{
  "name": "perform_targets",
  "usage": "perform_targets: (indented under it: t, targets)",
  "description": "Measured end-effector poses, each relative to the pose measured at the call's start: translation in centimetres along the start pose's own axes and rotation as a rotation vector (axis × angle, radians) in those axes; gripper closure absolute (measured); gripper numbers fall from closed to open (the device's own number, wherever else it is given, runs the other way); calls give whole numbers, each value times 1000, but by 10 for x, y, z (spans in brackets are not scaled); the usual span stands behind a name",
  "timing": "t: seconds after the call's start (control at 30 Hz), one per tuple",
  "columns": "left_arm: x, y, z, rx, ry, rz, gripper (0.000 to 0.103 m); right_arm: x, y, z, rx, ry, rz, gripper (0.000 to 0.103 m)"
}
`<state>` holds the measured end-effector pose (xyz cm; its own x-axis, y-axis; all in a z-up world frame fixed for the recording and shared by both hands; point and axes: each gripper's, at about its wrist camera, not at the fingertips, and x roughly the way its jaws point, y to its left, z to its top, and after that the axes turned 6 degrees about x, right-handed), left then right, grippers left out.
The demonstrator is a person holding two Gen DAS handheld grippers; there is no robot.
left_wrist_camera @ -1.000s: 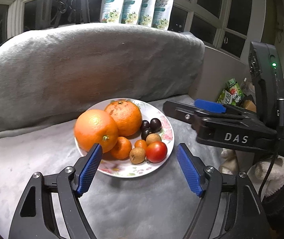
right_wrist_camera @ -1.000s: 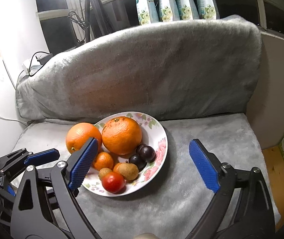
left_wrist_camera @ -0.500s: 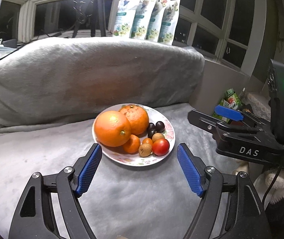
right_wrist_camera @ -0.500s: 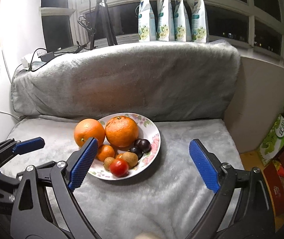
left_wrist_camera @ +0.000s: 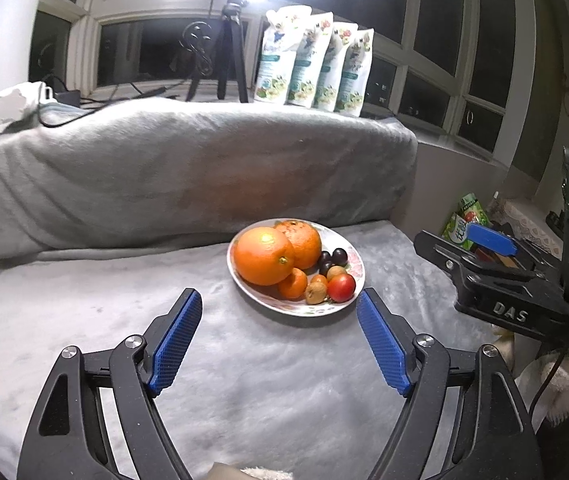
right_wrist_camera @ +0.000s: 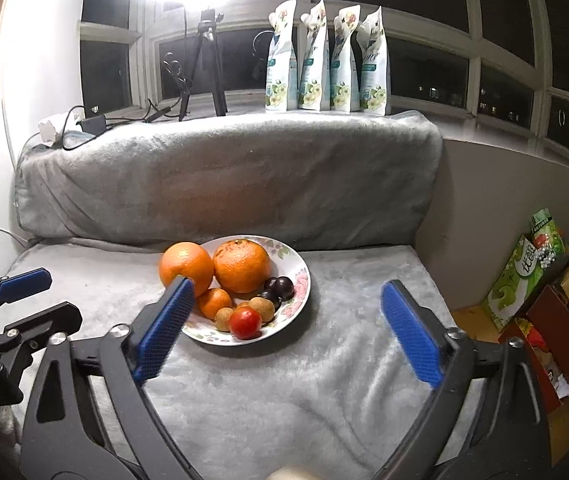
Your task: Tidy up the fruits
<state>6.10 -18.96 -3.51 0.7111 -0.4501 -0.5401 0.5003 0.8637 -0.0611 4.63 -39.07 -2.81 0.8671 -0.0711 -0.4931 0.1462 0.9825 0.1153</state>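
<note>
Spreading across both views, the grey plush blanket [right_wrist_camera: 324,392] covers the seat and the bolster behind it, biggest thing on show. Up on the sill stand four white pouches [right_wrist_camera: 326,60] in a row, and left of them a black tripod [right_wrist_camera: 204,60] under a glaring lamp.

Now the grippers. The left gripper [left_wrist_camera: 280,340] hangs over bare blanket, short of the plate, its blue pads well apart and widening a touch, nothing between them. The right gripper [right_wrist_camera: 284,328] is opening too, jaws about as wide as they go, and it grips nothing; its left pad only overlaps the plate's near-left edge in the picture. From the left wrist view the right gripper sits off to the right, well clear of the fruit.

On to the floral plate [right_wrist_camera: 298,276], resting on the blanket in front of the bolster. Fruit is piled on it: one big orange [right_wrist_camera: 186,266] leaning out over the left rim, a second big orange [right_wrist_camera: 242,266] beside it nearer the back. Below them a small mandarin [right_wrist_camera: 214,302]. At the front sits a red tomato [right_wrist_camera: 245,322], touching small brownish fruits [right_wrist_camera: 224,318] on either side. Two dark plums [right_wrist_camera: 280,286] huddle on the right side, smallest of the lot.
</note>
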Motion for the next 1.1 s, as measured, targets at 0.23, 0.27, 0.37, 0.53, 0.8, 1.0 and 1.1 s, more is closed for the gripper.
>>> perform_targets:
  t: [0.23, 0.27, 0.37, 0.53, 0.8, 1.0, 1.1]
  targets:
    - [-8, 5, -4, -22, 0, 12, 23, -13, 6, -2, -5, -36, 9, 0]
    - [-9, 5, -4, -26, 1, 14, 23, -14, 7, -3, -3, -37, 11, 0]
    - [-12, 6, -5, -30, -1, 12, 23, -16, 6, -5, 14, -38, 15, 0]
    - [-14, 7, -5, -25, -3, 28, 23, -17, 5, -6, 15, -36, 15, 0]
    - [-16, 8, -6, -25, -4, 37, 18, -19, 10, -7, -2, -42, 21, 0]
    - [-16, 6, -7, -5, 1, 73, 10, -21, 12, -7, -3, -41, 25, 0]
    - [-18, 6, -8, -4, -6, 79, 4, -21, 12, -7, -2, -40, 25, 0]
